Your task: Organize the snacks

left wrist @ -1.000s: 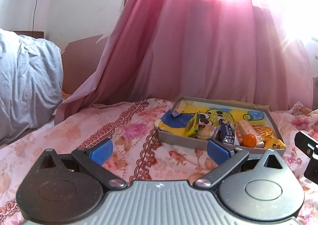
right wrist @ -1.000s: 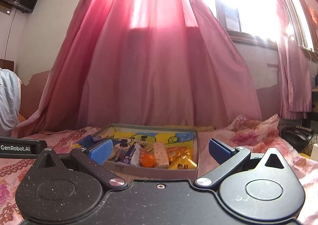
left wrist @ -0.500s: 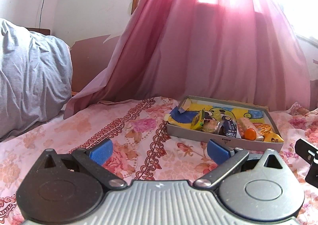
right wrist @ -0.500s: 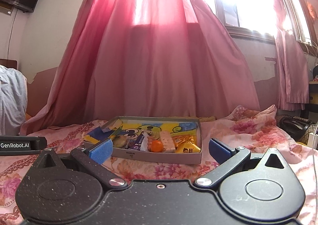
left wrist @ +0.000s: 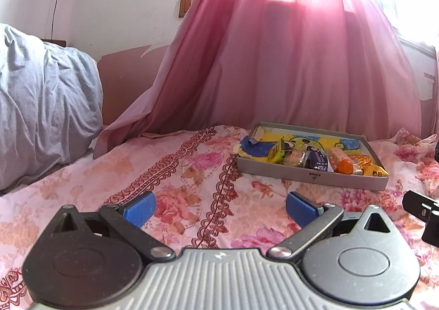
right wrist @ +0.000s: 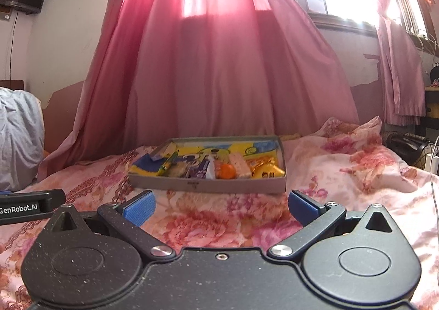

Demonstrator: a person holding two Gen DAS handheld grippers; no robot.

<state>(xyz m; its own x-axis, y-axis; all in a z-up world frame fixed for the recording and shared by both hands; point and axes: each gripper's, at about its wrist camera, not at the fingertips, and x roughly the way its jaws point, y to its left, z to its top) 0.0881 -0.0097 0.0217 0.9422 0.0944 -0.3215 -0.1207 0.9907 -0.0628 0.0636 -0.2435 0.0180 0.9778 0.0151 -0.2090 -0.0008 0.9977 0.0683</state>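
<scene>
A shallow grey box (left wrist: 312, 177) (right wrist: 208, 185) with a yellow cartoon lining lies on the floral bedsheet, holding several snacks in a row. Among them are a green-yellow pack (left wrist: 275, 151), a dark purple wrapper (left wrist: 318, 160) (right wrist: 199, 170), an orange ball (left wrist: 345, 166) (right wrist: 227, 172), a pale bar (right wrist: 240, 167) and a yellow pouch (left wrist: 374, 171) (right wrist: 267, 171). My left gripper (left wrist: 219, 207) hovers open over the sheet, well short of the box and left of it. Open and holding nothing, my right gripper (right wrist: 221, 204) faces the box's front wall from a short distance.
A pink curtain (left wrist: 274, 63) hangs right behind the box. A grey-blue pillow or bedding heap (left wrist: 41, 107) rises at the left. The sheet is rumpled at the right (right wrist: 356, 145), with a dark bag and cables (right wrist: 408, 145) beyond the bed edge.
Both grippers have drawn back from the box, which now looks smaller and farther away. The left view has also swung leftward, showing more pillow. Both stay open.
</scene>
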